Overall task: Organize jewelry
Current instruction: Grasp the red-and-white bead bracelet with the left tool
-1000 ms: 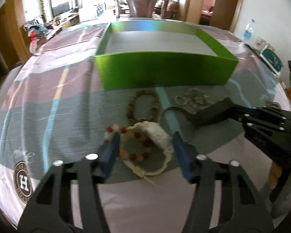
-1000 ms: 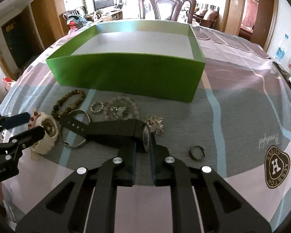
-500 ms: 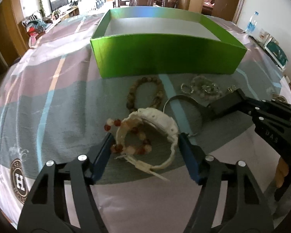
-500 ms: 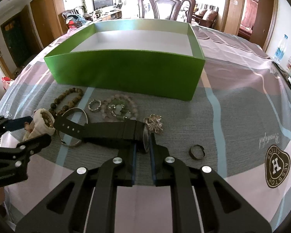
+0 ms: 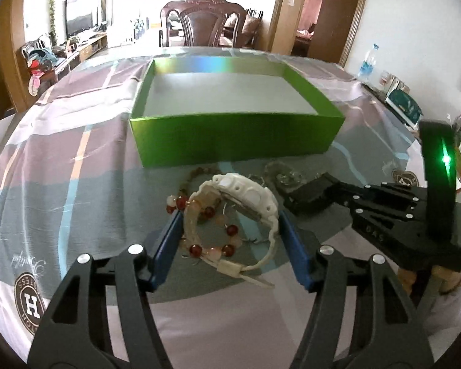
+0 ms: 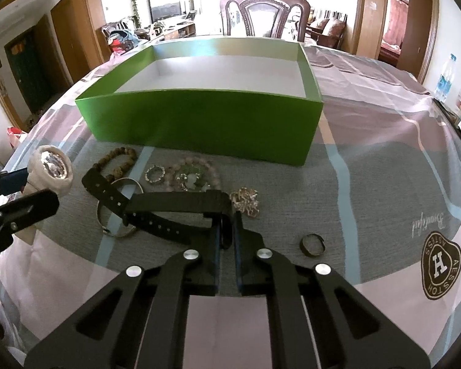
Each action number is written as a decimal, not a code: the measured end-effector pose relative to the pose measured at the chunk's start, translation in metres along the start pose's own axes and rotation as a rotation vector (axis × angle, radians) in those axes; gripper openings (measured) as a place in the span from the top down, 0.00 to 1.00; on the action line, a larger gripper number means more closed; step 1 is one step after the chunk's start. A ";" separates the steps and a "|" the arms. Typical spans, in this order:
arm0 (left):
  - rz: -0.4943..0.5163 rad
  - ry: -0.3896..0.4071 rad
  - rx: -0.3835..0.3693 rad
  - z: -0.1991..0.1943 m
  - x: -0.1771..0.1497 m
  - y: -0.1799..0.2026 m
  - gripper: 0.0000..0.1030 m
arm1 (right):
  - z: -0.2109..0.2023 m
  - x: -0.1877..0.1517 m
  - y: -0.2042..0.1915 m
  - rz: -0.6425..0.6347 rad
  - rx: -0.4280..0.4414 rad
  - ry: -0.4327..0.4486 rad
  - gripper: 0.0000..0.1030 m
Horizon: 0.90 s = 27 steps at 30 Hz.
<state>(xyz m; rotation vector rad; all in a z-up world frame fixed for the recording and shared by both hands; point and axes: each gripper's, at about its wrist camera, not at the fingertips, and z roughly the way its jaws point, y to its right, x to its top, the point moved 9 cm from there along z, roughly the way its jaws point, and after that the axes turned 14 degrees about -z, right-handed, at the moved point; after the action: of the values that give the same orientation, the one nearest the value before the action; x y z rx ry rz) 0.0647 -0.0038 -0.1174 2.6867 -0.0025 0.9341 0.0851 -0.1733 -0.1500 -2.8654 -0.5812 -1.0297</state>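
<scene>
My left gripper [image 5: 227, 218] is shut on a white watch [image 5: 246, 196] and holds it lifted above the cloth; a red and pale bead bracelet [image 5: 206, 230] lies under it. The white watch also shows at the left of the right wrist view [image 6: 50, 169]. My right gripper [image 6: 226, 233] is shut on a black watch [image 6: 169, 209], its strap trailing left. The open green box [image 5: 236, 141] stands just beyond, with nothing in it, and also shows in the right wrist view [image 6: 206, 123].
On the grey cloth in front of the box lie a brown bead bracelet [image 6: 116, 160], a silver bangle [image 6: 116, 212], a small ring [image 6: 154, 174], a pink bead bracelet [image 6: 193, 175], a silver trinket [image 6: 246, 200] and a dark ring [image 6: 313, 244]. A chair [image 6: 264, 12] stands behind the table.
My left gripper has closed on the white watch and raised it off the cloth, leaving the red bead bracelet below. My right gripper stays shut on the black watch, lifted slightly.
</scene>
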 end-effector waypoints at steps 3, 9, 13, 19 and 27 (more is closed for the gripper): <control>0.005 -0.038 0.008 0.010 -0.007 -0.001 0.38 | 0.001 0.000 0.000 0.002 0.001 -0.003 0.92; 0.018 -0.081 0.008 0.020 -0.016 -0.002 0.29 | 0.004 -0.002 -0.001 0.009 0.006 -0.020 0.92; 0.026 -0.036 -0.016 0.006 -0.008 -0.003 0.23 | 0.005 -0.003 -0.001 0.015 0.011 -0.025 0.92; 0.009 -0.050 0.068 0.011 -0.006 -0.033 0.55 | 0.006 -0.003 -0.001 0.016 0.012 -0.024 0.92; -0.038 -0.107 0.132 0.028 -0.008 -0.065 0.70 | 0.006 -0.004 -0.001 0.009 0.008 -0.025 0.92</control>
<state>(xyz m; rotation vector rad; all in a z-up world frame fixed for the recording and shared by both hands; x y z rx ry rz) 0.0821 0.0499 -0.1612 2.8440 0.0898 0.8047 0.0854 -0.1728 -0.1573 -2.8758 -0.5714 -0.9893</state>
